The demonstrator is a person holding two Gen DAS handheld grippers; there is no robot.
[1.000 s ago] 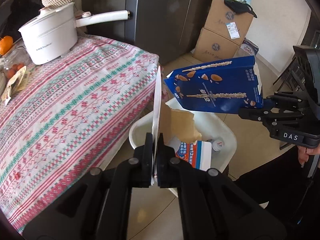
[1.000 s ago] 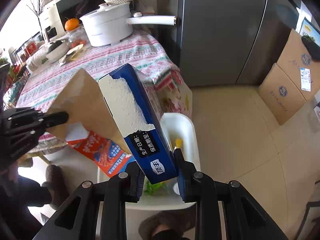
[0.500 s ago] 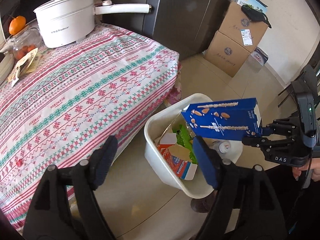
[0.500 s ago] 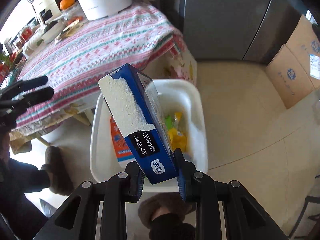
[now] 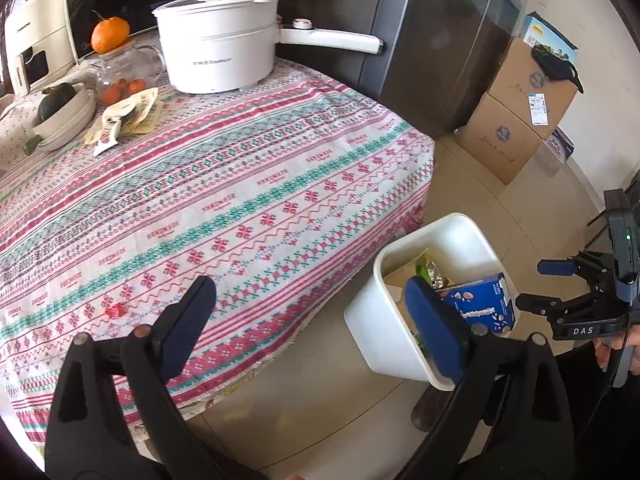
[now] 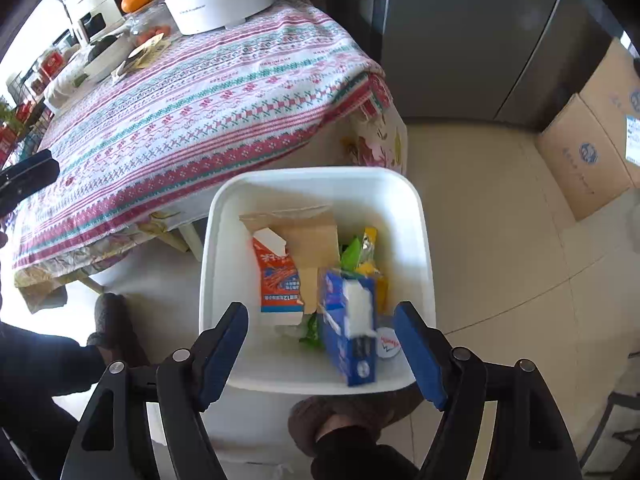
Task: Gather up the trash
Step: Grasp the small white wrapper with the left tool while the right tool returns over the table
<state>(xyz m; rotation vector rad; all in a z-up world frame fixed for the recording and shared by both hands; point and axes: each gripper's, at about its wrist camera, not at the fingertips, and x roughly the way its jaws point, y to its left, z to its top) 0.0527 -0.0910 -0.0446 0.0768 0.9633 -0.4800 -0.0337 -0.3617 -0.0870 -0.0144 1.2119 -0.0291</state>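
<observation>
— Beside the table (image 5: 240, 208), what sits on the floor?

— A white bin (image 6: 312, 184), just off the corner where the striped cloth (image 6: 192, 112) hangs down. It holds a blue box (image 6: 350, 332), an orange carton (image 6: 278, 280), a piece of brown card (image 6: 308, 236) and some green and yellow wrappers (image 6: 360, 252).

— Is the right gripper (image 6: 322, 344) gripping the box?

— No. Its jaws are opening, and the pads stand clear of the box on both sides. The box is blurred, tilted over the near rim, between the fingers but touching neither.

— And the left gripper (image 5: 310, 320)?

— Its jaws are opening too, spread wide with nothing between them. One finger lies over the cloth, the other across the near side of the bin.

— Does the left view show the box?

— Yes, lying in the bin at its right side, with the right gripper just beyond the rim and apart from it.

— What stays on the table?

— A white pot (image 5: 218, 44) with a long handle, a bowl (image 5: 60, 116), an orange (image 5: 110, 34) on a glass jar (image 5: 124, 76), and crumpled wrappers (image 5: 128, 118) at the far end. A small red scrap (image 5: 113, 311) lies on the cloth near the left finger.
</observation>
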